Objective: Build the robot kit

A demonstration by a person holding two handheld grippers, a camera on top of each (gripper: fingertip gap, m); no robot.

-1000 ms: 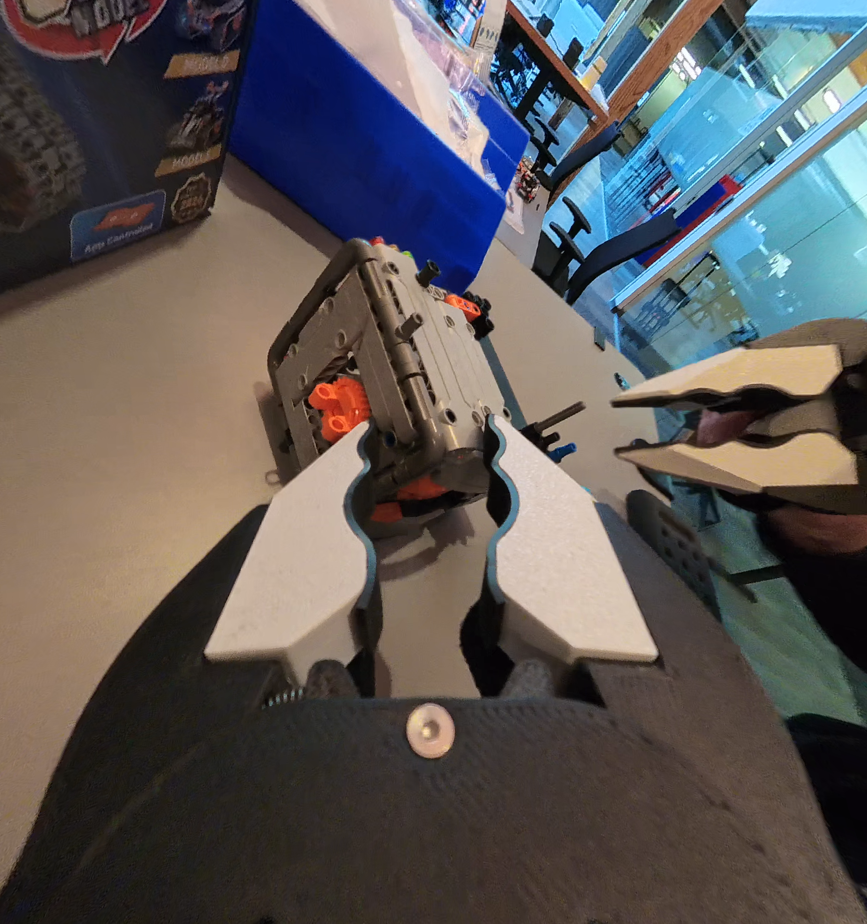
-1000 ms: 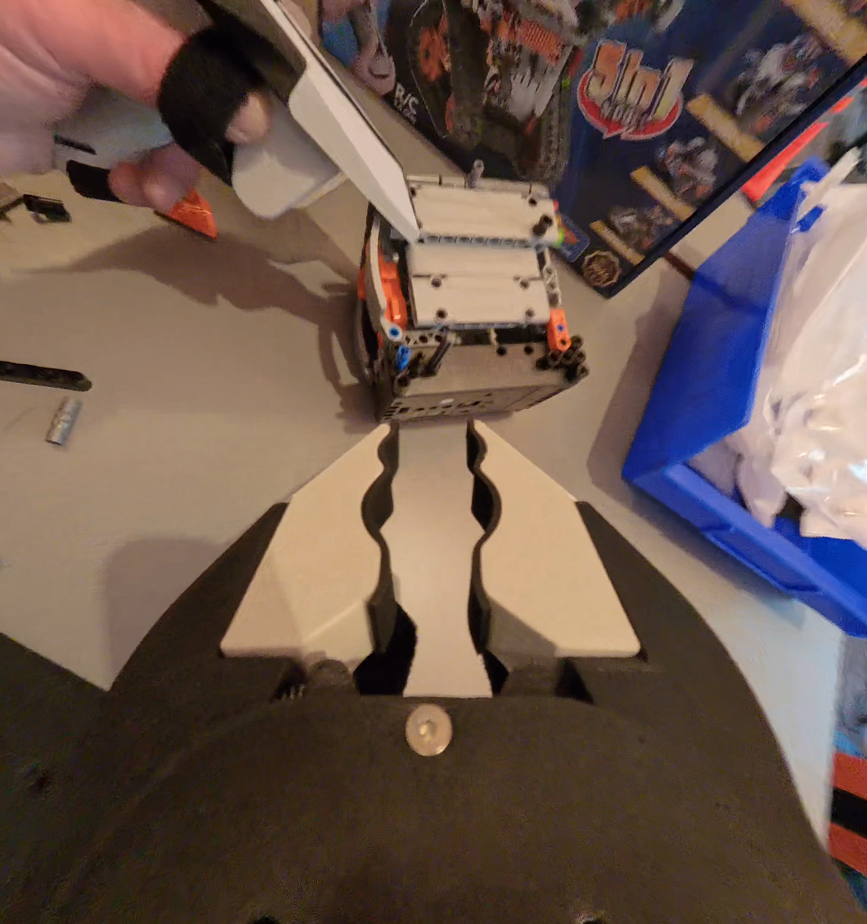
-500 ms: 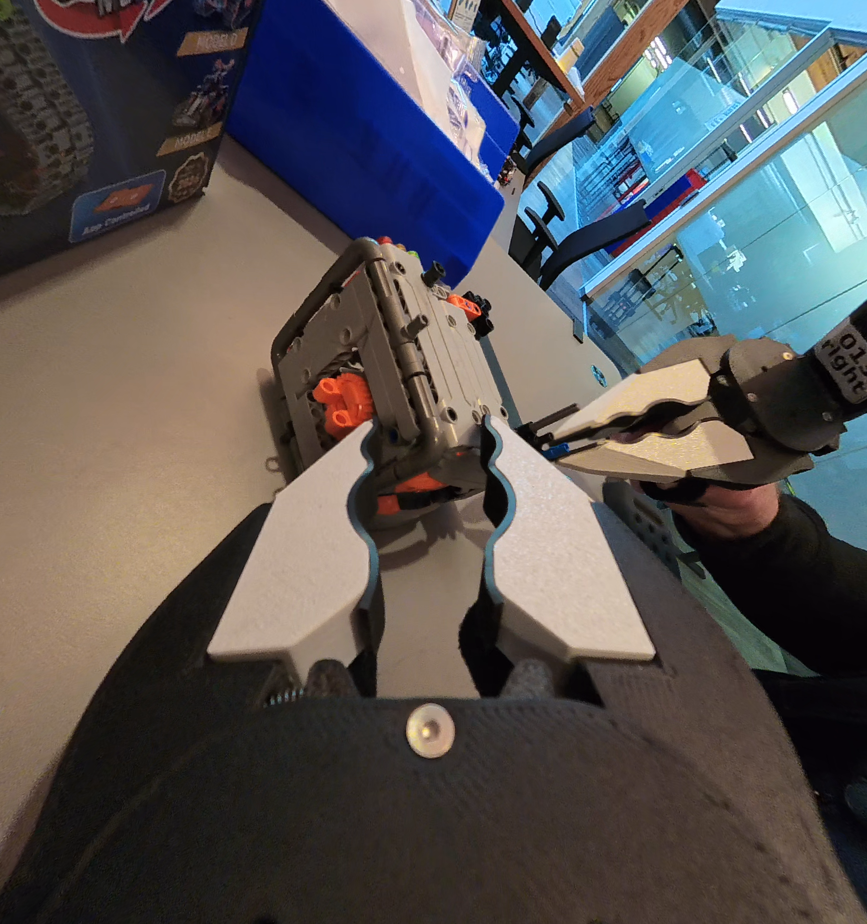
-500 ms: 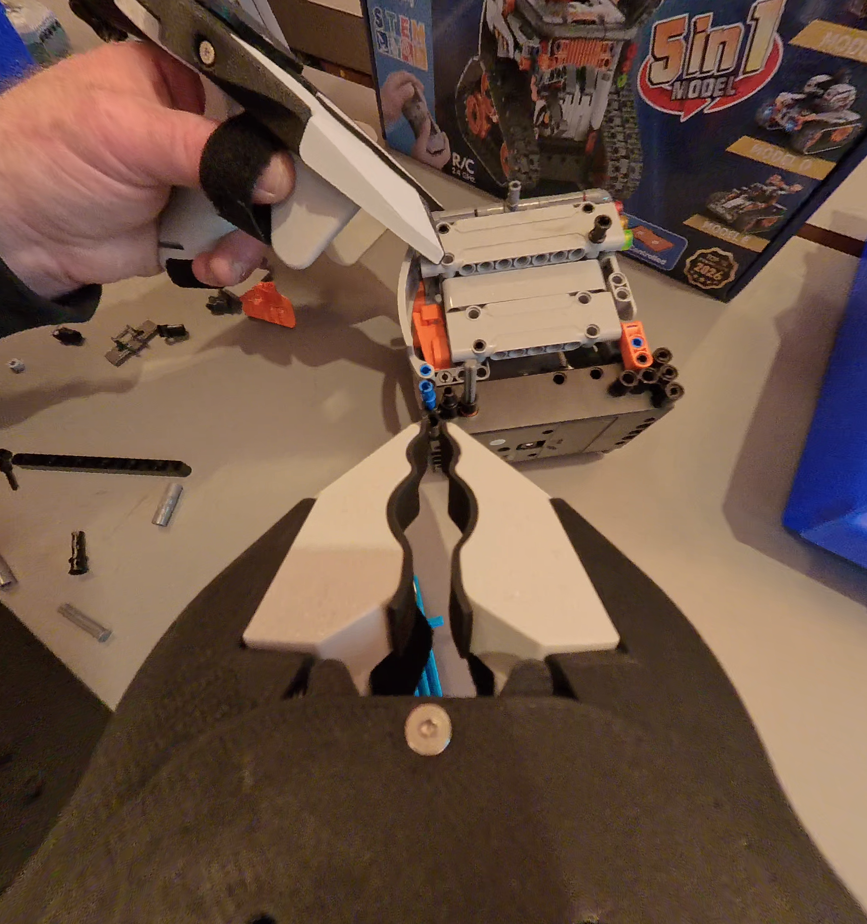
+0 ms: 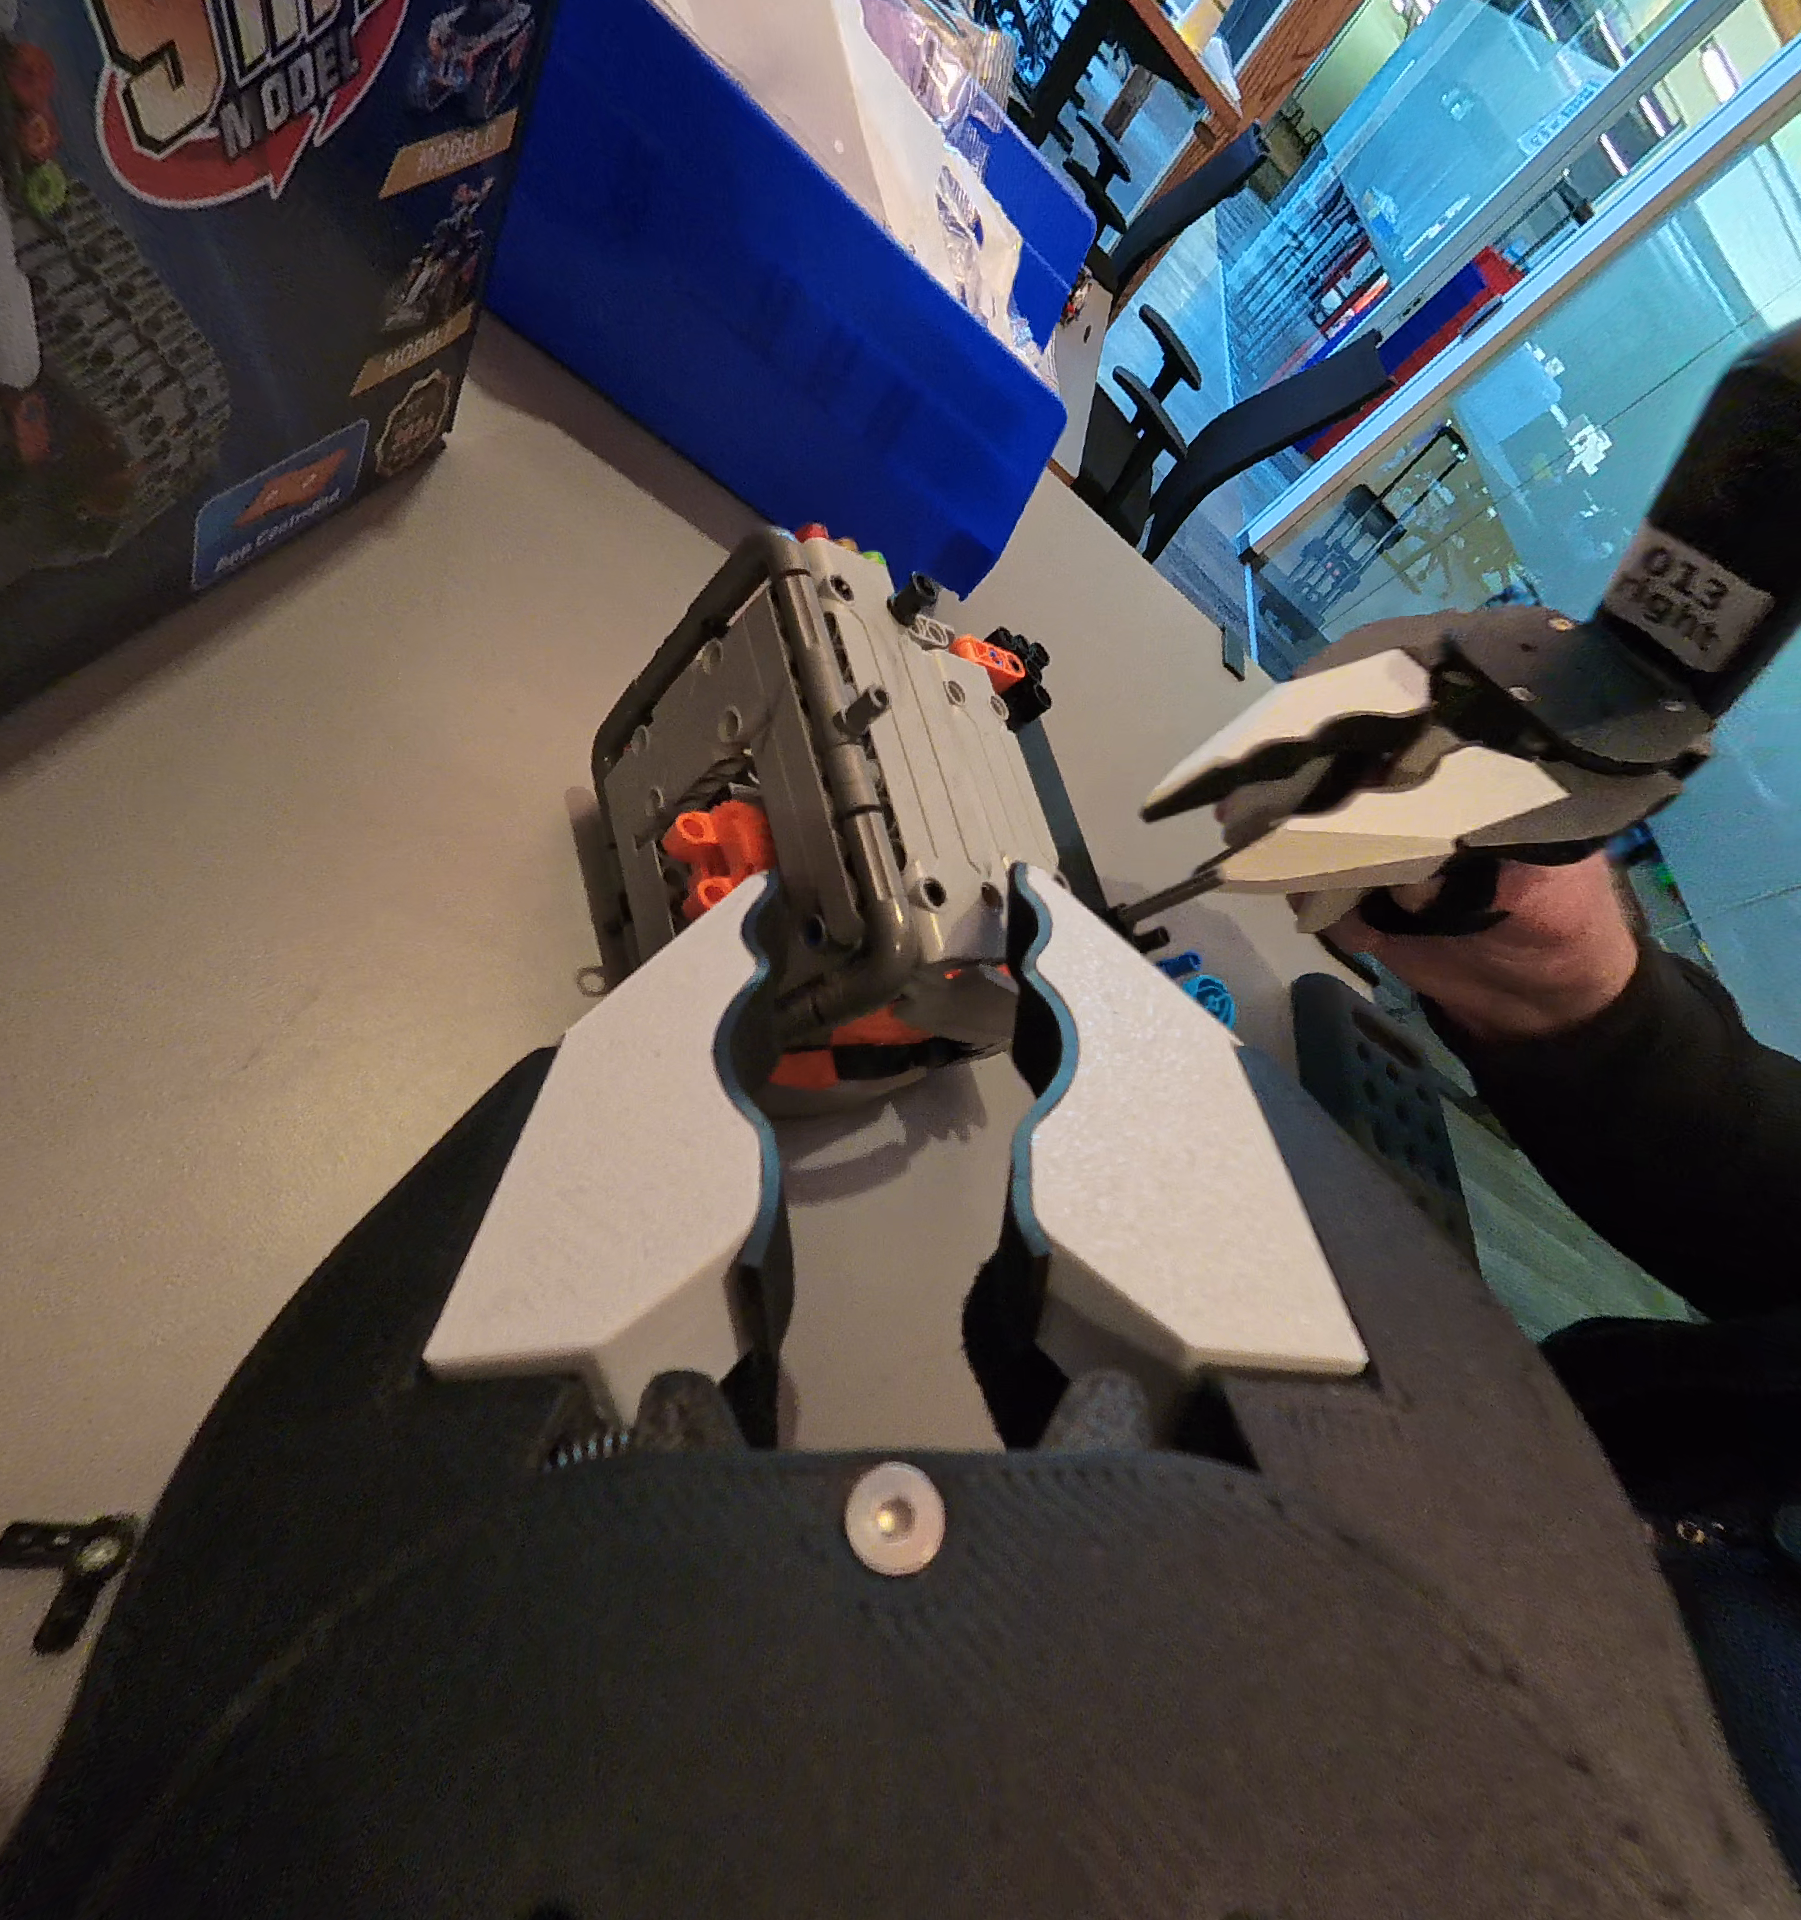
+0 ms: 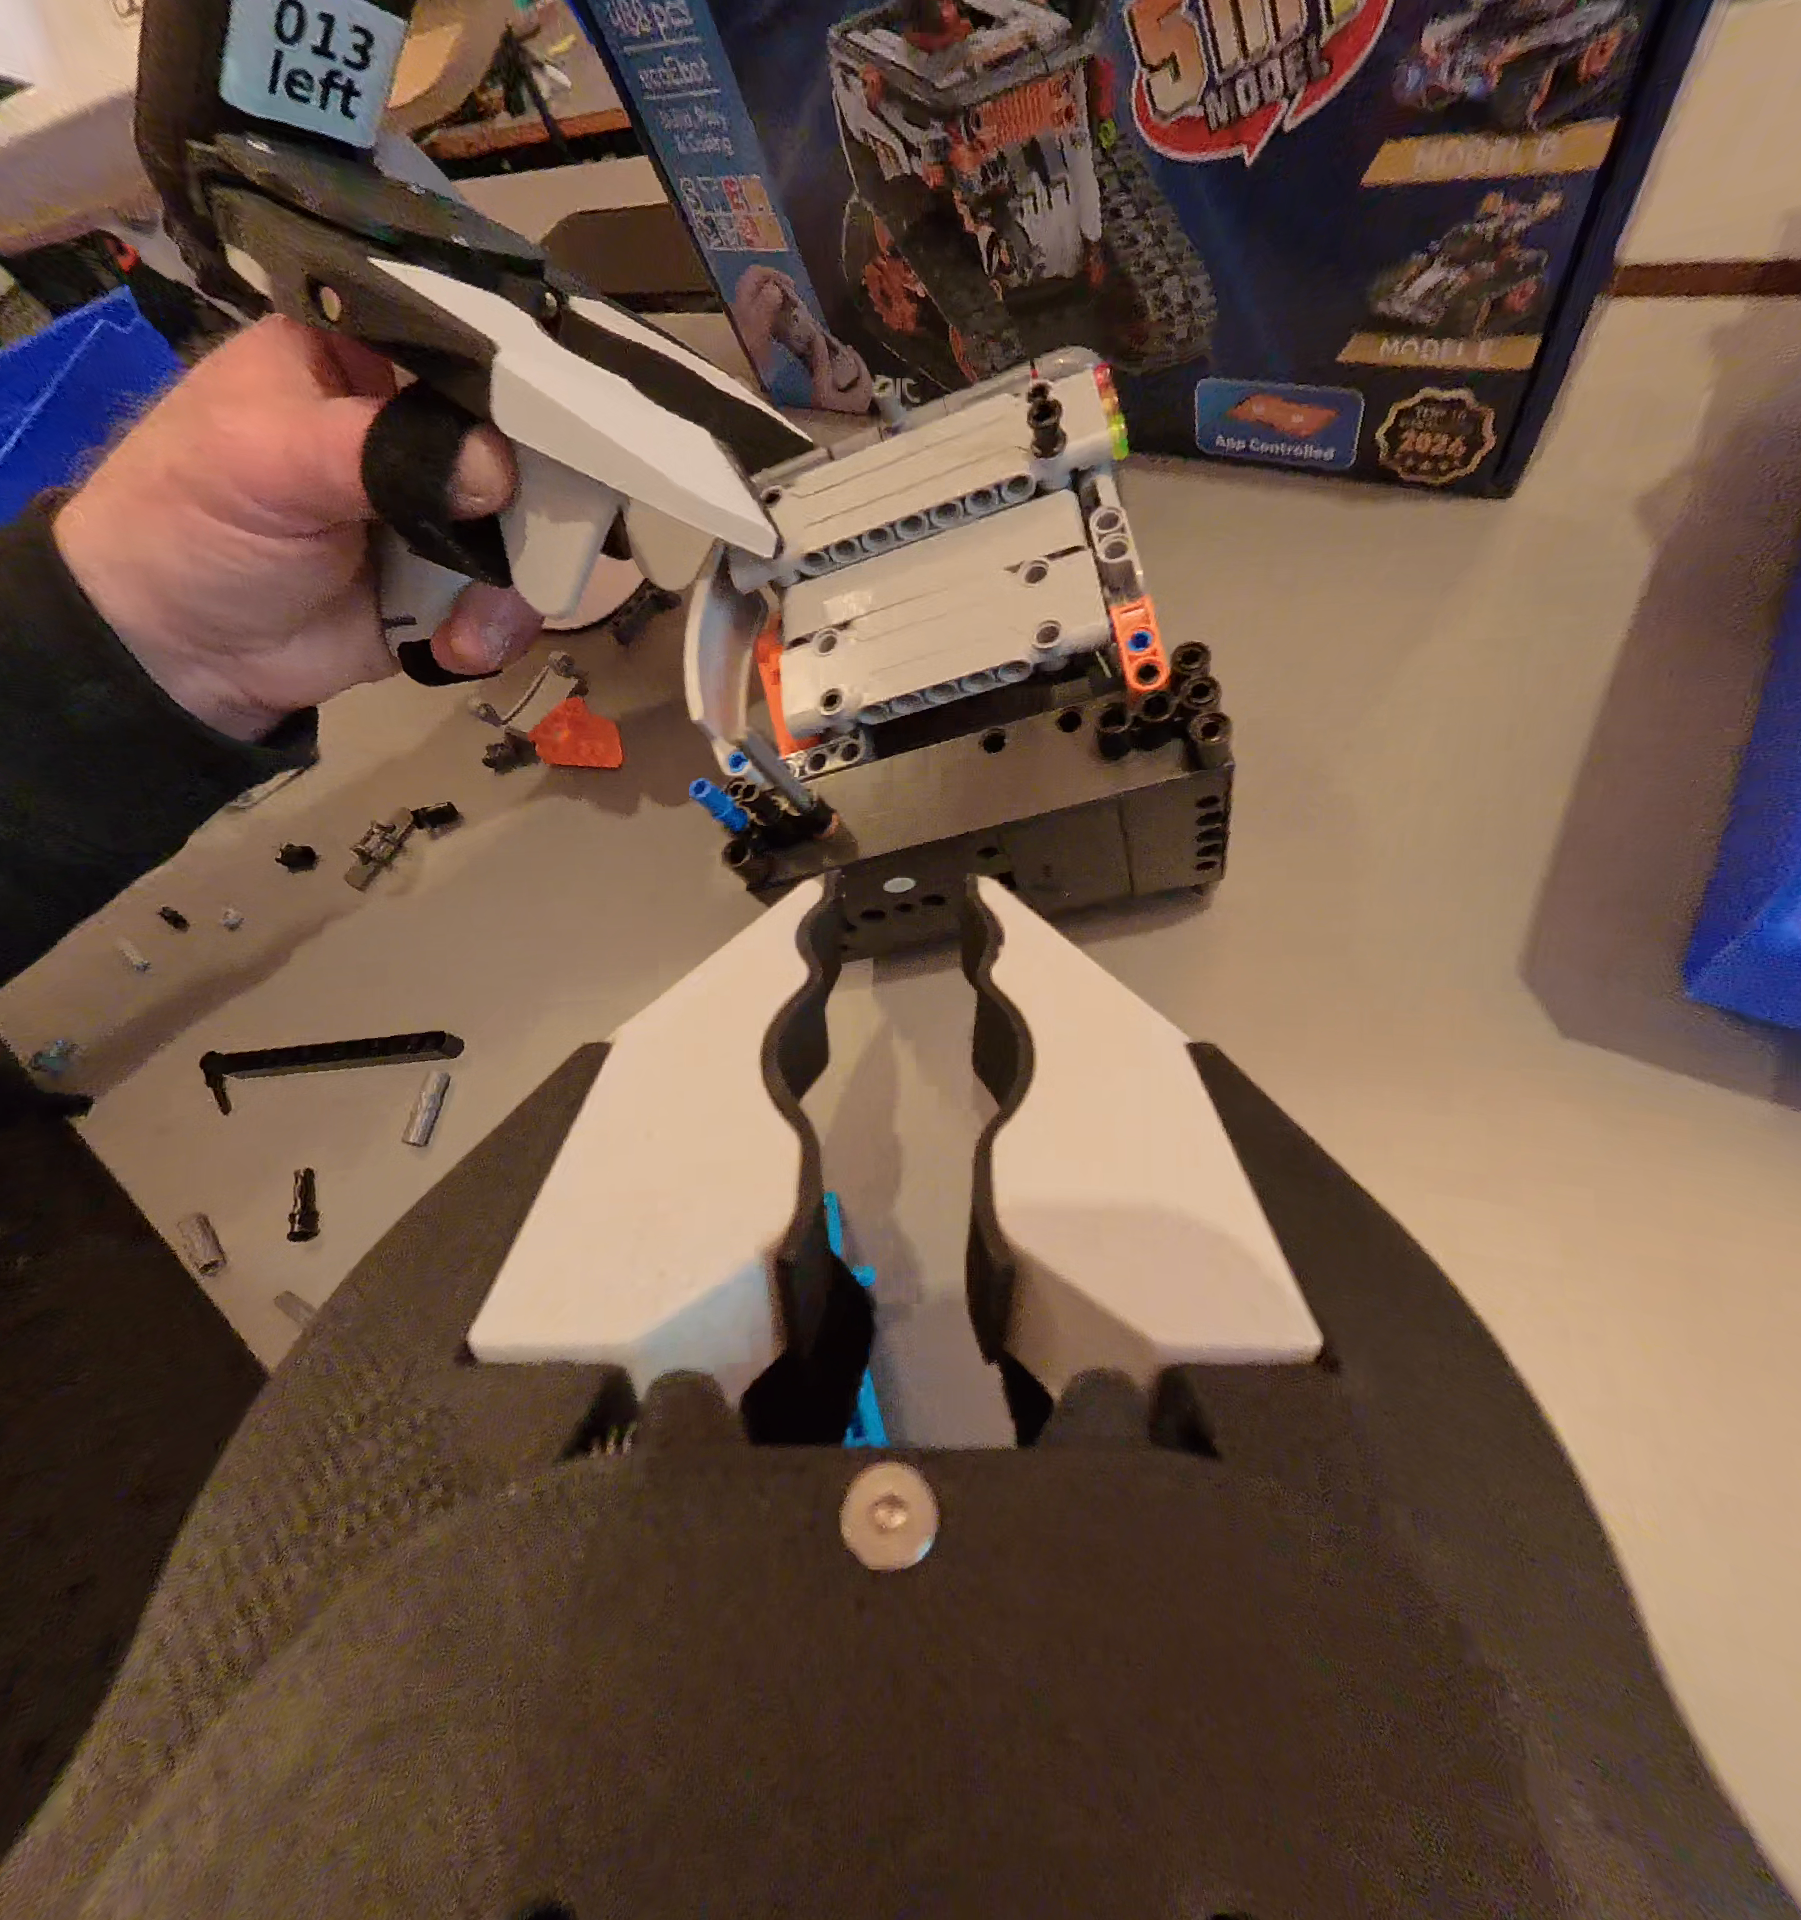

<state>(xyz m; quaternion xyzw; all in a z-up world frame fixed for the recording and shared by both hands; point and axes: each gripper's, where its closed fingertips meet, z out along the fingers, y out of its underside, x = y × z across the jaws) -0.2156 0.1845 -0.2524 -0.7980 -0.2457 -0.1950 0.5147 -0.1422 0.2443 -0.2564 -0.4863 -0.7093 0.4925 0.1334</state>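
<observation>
Grey plastic fingers of the left gripper [image 5: 888, 914] clamp the near corner of a grey-and-orange brick-built model [image 5: 834, 790], which stands on the pale table [image 5: 252, 883]; the jaws are parted only as far as the model's width and press against its two sides. Seen from the right wrist view, the same gripper's tip [image 6: 740, 499] meets the model's [image 6: 969, 613] upper left edge, a person's hand [image 6: 252, 540] wrapped round its handle.

The right gripper [image 6: 896, 904] hangs just in front of the model's dark base, its jaws spread with a clear gap and nothing between the tips; whether the tips touch the base cannot be told. A light blue piece [image 6: 849, 1320] lies far back in the gap, near the left finger's root. From the left wrist view this gripper [image 5: 1197, 842] sits just beside the model's right side, a thin dark pin [image 5: 1171, 896] at its lower tip.

Small loose parts are scattered on the table to the model's left, among them a long black beam [image 6: 330, 1055] and an orange piece [image 6: 576, 736]. Behind the model stands a printed toy box [image 6: 1187, 208]; a blue bin [image 5: 771, 301] holding clear plastic bags sits beside it.
</observation>
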